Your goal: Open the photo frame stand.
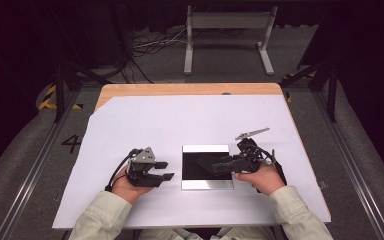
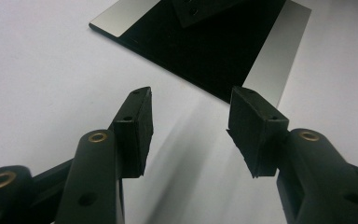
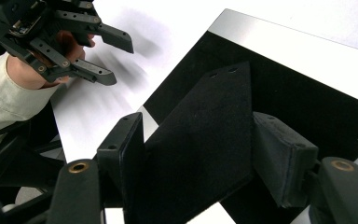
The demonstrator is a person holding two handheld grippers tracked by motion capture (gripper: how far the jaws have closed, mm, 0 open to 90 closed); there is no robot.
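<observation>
Right tool lower centre of its own view, jaws set wide either side of black flat piece; whether pads press it, cannot tell. Piece hangs tilted over black tray with silver edges, centre of high view. Left tool empty, jaws wide, left of tray on white sheet. Worktop wood strip shows at far edge. Dark floor, cables, metal frame beyond. Sheet bare around tray.
</observation>
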